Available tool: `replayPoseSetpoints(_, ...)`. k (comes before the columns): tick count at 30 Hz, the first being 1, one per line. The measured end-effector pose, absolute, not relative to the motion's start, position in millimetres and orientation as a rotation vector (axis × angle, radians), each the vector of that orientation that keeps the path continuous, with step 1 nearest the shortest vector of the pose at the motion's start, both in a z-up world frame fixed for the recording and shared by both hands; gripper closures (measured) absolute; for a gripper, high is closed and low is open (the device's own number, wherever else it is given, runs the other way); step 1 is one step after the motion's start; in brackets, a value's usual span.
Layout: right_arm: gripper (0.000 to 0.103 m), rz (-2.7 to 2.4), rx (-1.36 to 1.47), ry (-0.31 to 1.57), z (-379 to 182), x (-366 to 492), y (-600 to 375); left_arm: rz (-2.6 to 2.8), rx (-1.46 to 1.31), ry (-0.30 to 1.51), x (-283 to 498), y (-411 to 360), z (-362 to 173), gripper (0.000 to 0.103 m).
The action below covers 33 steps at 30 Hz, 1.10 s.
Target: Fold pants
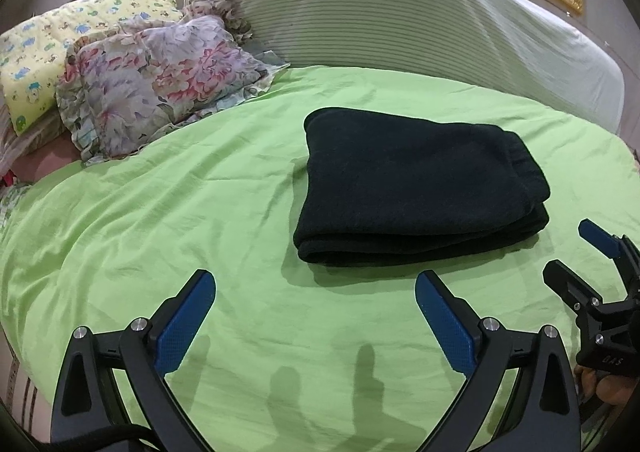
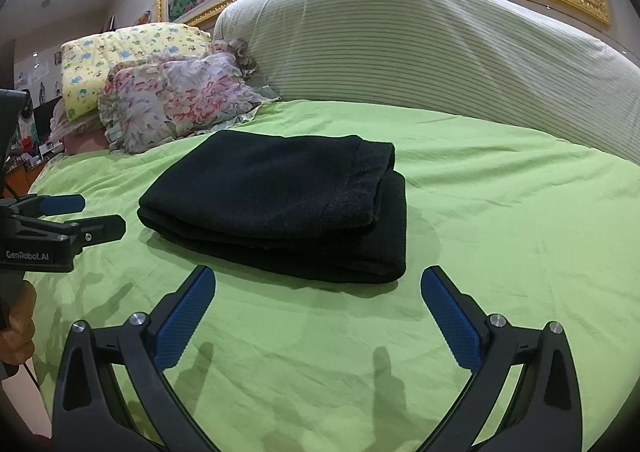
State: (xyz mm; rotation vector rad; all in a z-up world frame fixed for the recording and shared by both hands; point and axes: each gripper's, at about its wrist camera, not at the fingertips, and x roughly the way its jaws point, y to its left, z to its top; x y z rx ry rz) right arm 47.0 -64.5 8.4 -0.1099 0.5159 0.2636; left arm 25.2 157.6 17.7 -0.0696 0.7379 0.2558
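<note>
**Folded black pants lie free on the green sheet, both tongs spread wide**

The black fleece pants [image 1: 420, 192] sit as a thick rectangular stack in several layers on the light green bed sheet [image 1: 180, 212]. In the left wrist view the stack's long axis runs across the picture, with a rounded fold along its near edge and at its left end; the ribbed waistband end and the loose layered edges point right. In the right wrist view [image 2: 276, 204] the same bundle appears skewed, its layered open end again facing right.

The left gripper [image 1: 316, 288] hangs just short of the stack's near edge, blue-padded jaws released and spread wide with only sheet between them. The right gripper [image 2: 318, 284] sits likewise in front of the bundle's near edge, jaws fully apart, touching nothing. The pants lie ahead of both tongs, apart from the pads.

Behind the pants, a flowered pillow [image 1: 160, 84], a yellow cartoon-print pillow [image 1: 48, 48] and a large pale striped bolster [image 1: 400, 20] rest at the head of the bed.
</note>
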Motion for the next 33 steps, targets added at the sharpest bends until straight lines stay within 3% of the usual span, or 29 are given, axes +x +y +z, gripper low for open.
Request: replayPoseSetpoints(33, 0.0, 0.287, -0.094, 0.521, -1, 45, -62, 0.249, -0.075, 0.769, 31, 160, 3, 0.002)
